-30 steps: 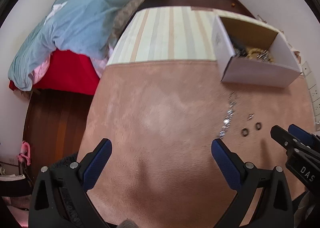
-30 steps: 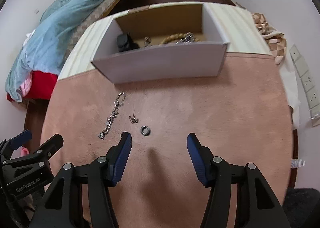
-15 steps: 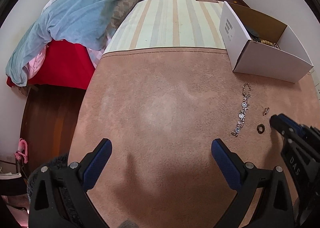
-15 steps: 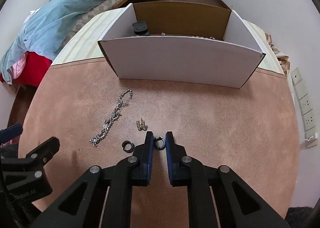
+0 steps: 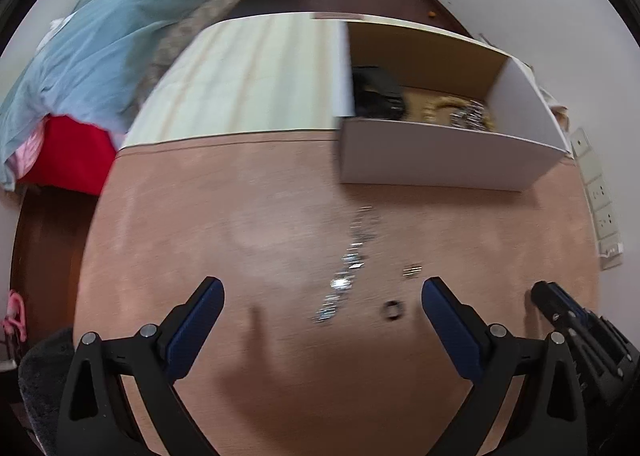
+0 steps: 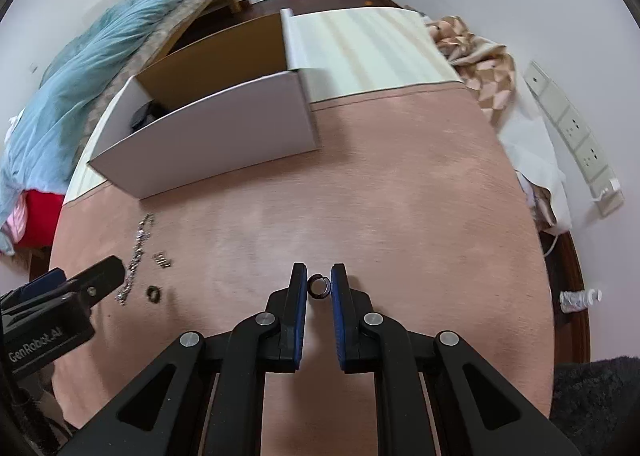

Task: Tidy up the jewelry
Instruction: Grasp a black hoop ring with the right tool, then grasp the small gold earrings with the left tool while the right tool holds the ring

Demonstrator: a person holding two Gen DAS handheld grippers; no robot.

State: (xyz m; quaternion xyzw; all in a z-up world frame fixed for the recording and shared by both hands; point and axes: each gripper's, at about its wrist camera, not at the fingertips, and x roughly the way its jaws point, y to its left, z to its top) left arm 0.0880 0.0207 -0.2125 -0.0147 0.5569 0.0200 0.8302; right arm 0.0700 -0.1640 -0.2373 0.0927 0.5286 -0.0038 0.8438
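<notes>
My right gripper (image 6: 319, 283) is shut on a small dark ring (image 6: 319, 288), held at the fingertips just above the pink cloth (image 6: 400, 216). It also shows at the lower right of the left wrist view (image 5: 548, 294). My left gripper (image 5: 322, 310) stands open above the cloth, with nothing between its fingers. A silver chain (image 5: 350, 260) lies just ahead of it, blurred. A second dark ring (image 5: 394, 310) and a small charm (image 5: 412, 271) lie to the chain's right. The white box (image 5: 440, 160) behind holds a black item, a gold rope chain and silver pieces.
A striped cloth (image 5: 256, 76) covers the far part of the table. A bed with a blue duvet (image 5: 100, 44) stands at the left. At the right are wall sockets (image 6: 576, 136), a patterned cloth (image 6: 476, 52) and a small bottle (image 6: 580, 298).
My right gripper has gone from open to shut on one ring and carried it off to the right of the other pieces. My left gripper has shifted right, bringing the chain ahead of its fingers.
</notes>
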